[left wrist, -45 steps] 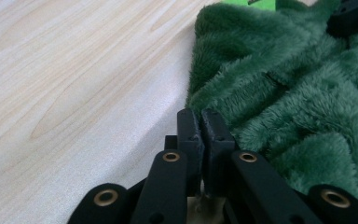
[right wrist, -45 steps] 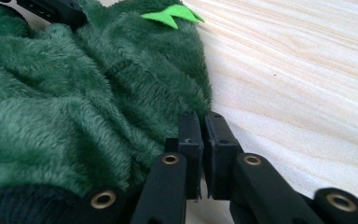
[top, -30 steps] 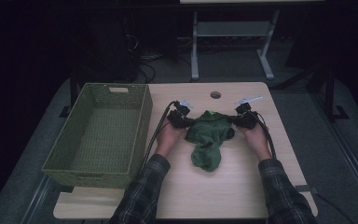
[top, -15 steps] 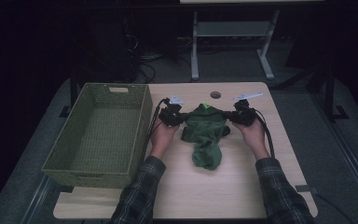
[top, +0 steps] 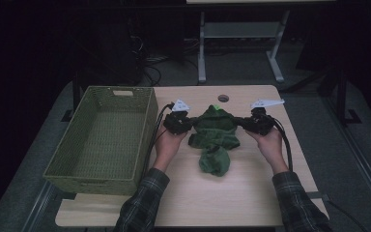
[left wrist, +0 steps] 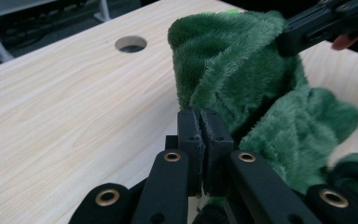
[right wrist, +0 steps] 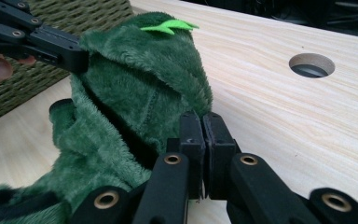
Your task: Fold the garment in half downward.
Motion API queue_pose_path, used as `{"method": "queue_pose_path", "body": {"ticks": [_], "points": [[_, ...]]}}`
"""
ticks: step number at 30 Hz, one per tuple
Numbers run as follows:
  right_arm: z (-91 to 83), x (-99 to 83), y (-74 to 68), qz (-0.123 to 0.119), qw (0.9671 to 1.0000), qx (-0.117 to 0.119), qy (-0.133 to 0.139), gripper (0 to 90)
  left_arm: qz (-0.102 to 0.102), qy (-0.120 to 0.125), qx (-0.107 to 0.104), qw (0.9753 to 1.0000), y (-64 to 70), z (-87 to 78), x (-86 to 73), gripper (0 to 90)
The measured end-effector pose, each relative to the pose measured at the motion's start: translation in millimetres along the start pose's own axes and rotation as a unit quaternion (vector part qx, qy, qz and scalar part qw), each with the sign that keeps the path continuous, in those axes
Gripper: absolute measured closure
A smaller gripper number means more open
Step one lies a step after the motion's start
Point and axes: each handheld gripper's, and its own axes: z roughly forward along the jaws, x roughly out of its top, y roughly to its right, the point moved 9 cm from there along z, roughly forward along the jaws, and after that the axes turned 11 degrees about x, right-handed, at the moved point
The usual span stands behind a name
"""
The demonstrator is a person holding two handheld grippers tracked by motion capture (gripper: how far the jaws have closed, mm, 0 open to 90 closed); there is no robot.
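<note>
A green plush garment with a light green tag is spread between both grippers over the middle of the wooden table, its lower end resting on the tabletop. My left gripper is shut on the garment's left edge, the jaws pressed together on the fabric in the left gripper view. My right gripper is shut on the right edge, the pile bunched at its tips. Each gripper view shows the other gripper clamped across the cloth.
A green woven basket stands at the table's left, close beside my left hand. A round cable hole lies just behind the garment. Bare wood stretches toward the person's side. Table legs and cables stand on the dark floor beyond.
The two grippers have drawn a little farther apart, the left one shifting left, and the garment's top edge is stretched wider between them.
</note>
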Motion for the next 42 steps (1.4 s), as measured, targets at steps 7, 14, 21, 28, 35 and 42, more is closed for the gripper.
{"method": "queue_pose_path", "body": {"ticks": [7,14,21,28,35,42], "points": [[-12.1,-3.9,-14.6,-0.017,0.9997,0.011,0.014,87.7,0.004,0.017,-0.011,0.9998,10.9,-15.4,1.0,87.8],[-21.4,-11.1,-39.0,-0.04,0.9986,0.029,0.017,87.6,0.021,0.027,-0.022,0.9992,28.0,-34.1,-3.7,87.9],[-25.6,-26.2,-65.1,-0.061,0.9969,0.05,0.006,87.4,0.048,0.033,-0.029,0.9979,43.2,-52.4,-13.0,87.9],[-33.6,-37.3,-81.3,-0.078,0.995,0.063,-0.002,87.4,0.068,0.037,-0.035,0.9964,54.8,-69.5,-22.0,87.8],[-37.4,-56.2,-98.8,-0.086,0.9927,0.082,-0.02,87.3,0.084,0.035,-0.041,0.9949,63.2,-81.2,-42.8,87.8],[-37.4,-75.2,-118.5,-0.088,0.9898,0.102,-0.045,87.1,0.1,0.027,-0.056,0.993,75.9,-87.4,-66.6,87.8]]}}
